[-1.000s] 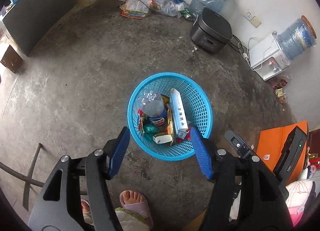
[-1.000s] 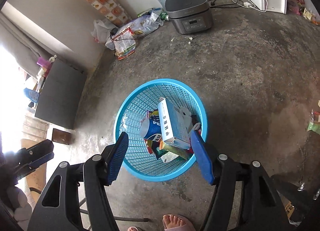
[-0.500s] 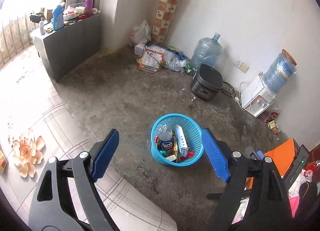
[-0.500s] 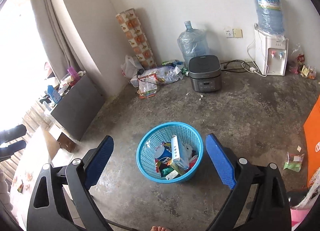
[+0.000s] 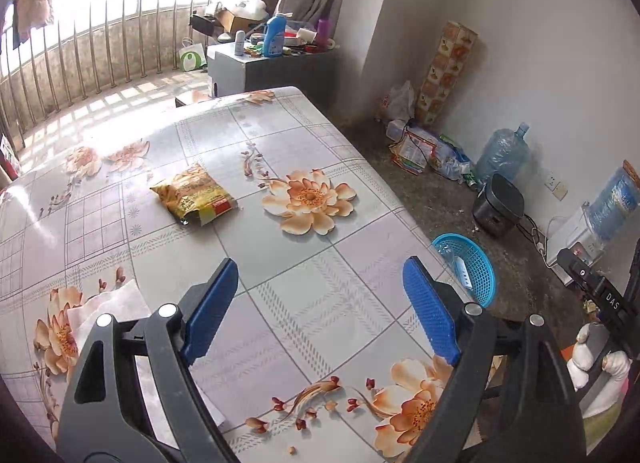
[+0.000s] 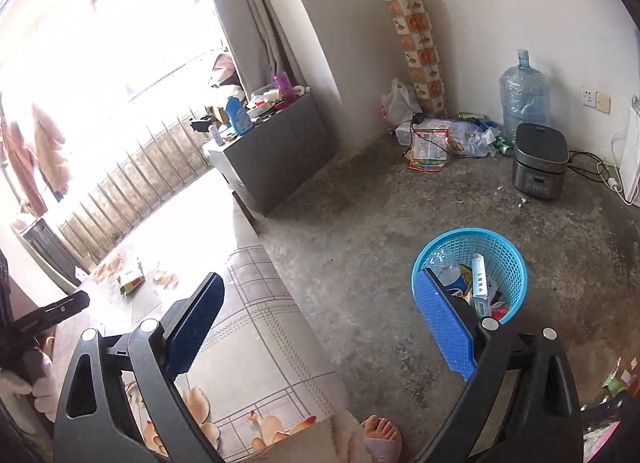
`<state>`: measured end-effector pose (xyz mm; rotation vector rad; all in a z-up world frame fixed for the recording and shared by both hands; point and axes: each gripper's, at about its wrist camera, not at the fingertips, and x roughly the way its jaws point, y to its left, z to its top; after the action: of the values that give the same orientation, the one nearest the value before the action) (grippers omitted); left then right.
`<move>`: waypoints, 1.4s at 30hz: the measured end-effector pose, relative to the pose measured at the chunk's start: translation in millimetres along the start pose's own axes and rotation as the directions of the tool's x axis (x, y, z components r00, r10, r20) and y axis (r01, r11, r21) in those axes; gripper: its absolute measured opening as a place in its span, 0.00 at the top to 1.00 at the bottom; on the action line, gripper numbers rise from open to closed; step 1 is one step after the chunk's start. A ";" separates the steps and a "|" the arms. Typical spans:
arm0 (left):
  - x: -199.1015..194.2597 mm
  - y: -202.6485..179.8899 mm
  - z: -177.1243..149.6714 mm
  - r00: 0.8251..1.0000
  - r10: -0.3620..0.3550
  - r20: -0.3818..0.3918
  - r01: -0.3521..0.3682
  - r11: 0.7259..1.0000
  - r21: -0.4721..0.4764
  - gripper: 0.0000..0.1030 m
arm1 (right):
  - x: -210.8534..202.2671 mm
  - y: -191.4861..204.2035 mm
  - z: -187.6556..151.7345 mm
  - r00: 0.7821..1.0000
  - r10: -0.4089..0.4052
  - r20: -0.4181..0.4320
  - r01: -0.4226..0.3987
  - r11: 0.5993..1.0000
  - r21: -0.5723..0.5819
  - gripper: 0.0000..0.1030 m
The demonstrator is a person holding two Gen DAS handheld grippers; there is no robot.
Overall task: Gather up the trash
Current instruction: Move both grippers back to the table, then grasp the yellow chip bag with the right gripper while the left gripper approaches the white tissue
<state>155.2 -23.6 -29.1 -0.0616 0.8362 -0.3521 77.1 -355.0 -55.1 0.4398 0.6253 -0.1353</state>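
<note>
Jaws wide above table [image 5: 320, 295], snack packet [image 5: 192, 195] ahead

Ahead of our left tool [image 5: 320, 287], the flowered table [image 5: 320, 303] lies bare up to the yellow snack packet [image 5: 192, 195]. A white tissue [image 5: 108, 303] lies beside its left finger. On the floor, the blue basket [image 6: 508, 259] sits just off the table's edge.
</note>
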 end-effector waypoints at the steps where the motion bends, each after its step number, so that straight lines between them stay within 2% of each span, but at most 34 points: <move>1: -6.6 14.7 -7.7 1.000 0.021 0.000 -0.021 1.000 -0.017 0.22 | 3.0 10.1 -2.1 0.999 0.033 -0.021 -0.033 0.999 -0.008 0.10; 6: -38.9 77.6 -38.7 0.996 0.088 0.021 -0.085 0.991 -0.104 0.22 | 16.1 68.0 -13.6 0.982 0.160 -0.103 -0.168 0.983 -0.071 0.14; 9: -51.4 106.9 -56.3 0.989 0.144 0.020 -0.140 0.981 -0.135 0.22 | 27.0 104.3 -26.1 0.961 0.223 -0.164 -0.243 0.963 -0.112 0.24; 11: -54.6 128.3 -69.4 0.985 0.173 -0.007 -0.172 0.972 -0.163 0.22 | 33.1 128.8 -38.5 0.942 0.263 -0.208 -0.296 0.945 -0.143 0.36; 12: -56.3 139.8 -76.3 0.983 0.183 -0.021 -0.184 0.965 -0.184 0.23 | 36.3 140.0 -44.6 0.929 0.284 -0.235 -0.325 0.933 -0.156 0.38; 14: -56.5 158.9 -85.9 0.980 0.192 -0.044 -0.197 0.951 -0.237 0.25 | 44.2 161.8 -56.7 0.894 0.330 -0.302 -0.392 0.903 -0.175 0.53; 17: -57.7 179.1 -95.8 0.985 0.168 -0.046 -0.174 0.934 -0.313 0.28 | 51.3 194.6 -73.7 0.841 0.375 -0.389 -0.476 0.855 -0.206 0.68; 19: -53.1 187.4 -100.3 0.989 0.142 -0.047 -0.149 0.925 -0.350 0.34 | 53.5 215.3 -84.2 0.813 0.392 -0.431 -0.517 0.825 -0.226 0.75; 22: -44.5 204.1 -103.7 0.994 0.103 -0.042 -0.111 0.895 -0.432 0.43 | 57.8 241.4 -98.5 0.772 0.407 -0.488 -0.566 0.789 -0.238 0.83; 23: -41.5 209.5 -103.9 0.996 0.076 -0.036 -0.085 0.885 -0.457 0.49 | 59.9 247.9 -102.9 0.762 0.409 -0.503 -0.577 0.781 -0.238 0.85; 24: -39.5 212.9 -102.9 0.998 0.059 -0.019 -0.061 0.880 -0.471 0.50 | 63.0 255.8 -106.8 0.754 0.405 -0.518 -0.582 0.777 -0.241 0.86; 28: -25.8 215.6 -91.8 0.999 0.033 -0.007 -0.033 0.893 -0.449 0.56 | 62.6 265.3 -110.3 0.756 0.385 -0.530 -0.576 0.776 -0.257 0.88; 30: -20.8 212.0 -86.9 0.998 0.062 -0.022 -0.066 0.912 -0.406 0.62 | 62.9 264.8 -103.0 0.775 0.367 -0.514 -0.556 0.783 -0.280 0.88; 33: -15.8 201.4 -80.6 0.992 0.114 -0.048 -0.124 0.934 -0.334 0.64 | 66.4 262.7 -87.9 0.807 0.337 -0.485 -0.517 0.801 -0.302 0.88; 35: -13.3 198.5 -79.5 0.992 0.113 -0.051 -0.123 0.942 -0.313 0.64 | 73.4 263.2 -75.5 0.835 0.306 -0.458 -0.479 0.814 -0.328 0.87; 37: -13.2 197.9 -79.6 0.994 0.094 -0.051 -0.105 0.942 -0.317 0.64 | 83.7 267.4 -62.9 0.852 0.280 -0.442 -0.454 0.816 -0.359 0.87; 39: -13.7 200.3 -79.9 0.996 0.072 -0.047 -0.083 0.939 -0.332 0.64 | 98.2 274.6 -52.5 0.863 0.257 -0.435 -0.435 0.816 -0.381 0.75; 41: -14.5 204.1 -81.0 0.998 0.051 -0.042 -0.063 0.935 -0.349 0.64 | 116.7 282.2 -43.4 0.871 0.242 -0.428 -0.421 0.815 -0.397 0.56; 42: -14.6 206.0 -81.6 0.998 0.042 -0.038 -0.053 0.933 -0.355 0.64 | 126.7 287.1 -40.2 0.870 0.237 -0.432 -0.423 0.810 -0.407 0.53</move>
<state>144.2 181.8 -112.8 -0.3742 0.9222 -0.1518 230.2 -78.2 -56.8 0.0673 0.9044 0.4564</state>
